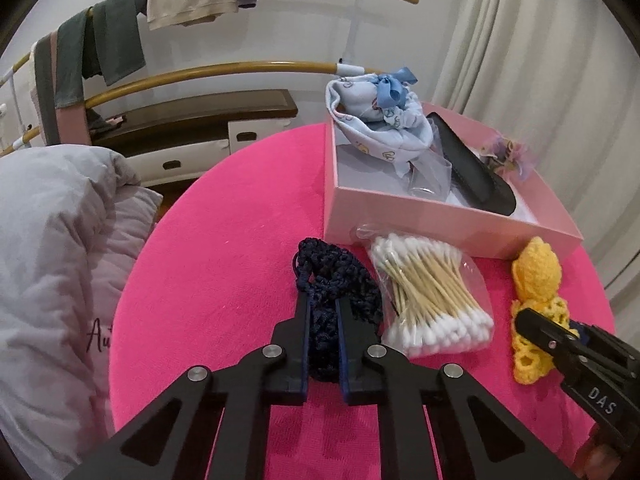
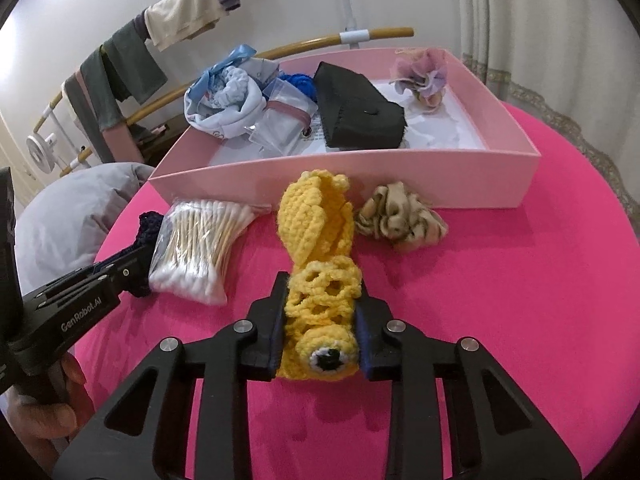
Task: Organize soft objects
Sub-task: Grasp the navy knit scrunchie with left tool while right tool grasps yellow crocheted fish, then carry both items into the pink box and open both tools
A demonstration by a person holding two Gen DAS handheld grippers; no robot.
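Two black two-finger grippers work over a round table point(image 1: 208, 248) covered in bright pink, short-pile cloth. The left gripper point(image 1: 323, 304) has its jaws pressed in on a dark navy knitted cord bundle point(image 1: 336, 276), a loose, knobbly mass of braided yarn lying on the cloth just left of a clear plastic bag of cotton swabs point(image 1: 430, 292); the swabs have pale wooden stems and white fluffy tips. The right gripper point(image 2: 324, 292) has its jaws clamped against both flanks of a yellow crochet toy point(image 2: 320, 264), an elongated piece with a dense ribbed upper section, an open lacy middle and a round black-and-white eye at the near end. The toy rests on the cloth in front of a shallow pink cardboard box point(image 2: 400, 176). Just right of the toy lies a beige ruffled fabric scrunchie point(image 2: 400, 216), crumpled and soft. The box holds a light blue printed cloth point(image 2: 224, 100) with a satin ribbon, a flat black felt-like pouch point(image 2: 360, 112), clear zip bags point(image 2: 280, 120) and a small lilac fabric flower point(image 2: 424, 76). In the right wrist view the left gripper body reads "GenRobot.AI"; in the left wrist view the right gripper body reads "DAS". A grey quilted duvet point(image 1: 52, 248) beside the table bears partial script lettering starting "Au".
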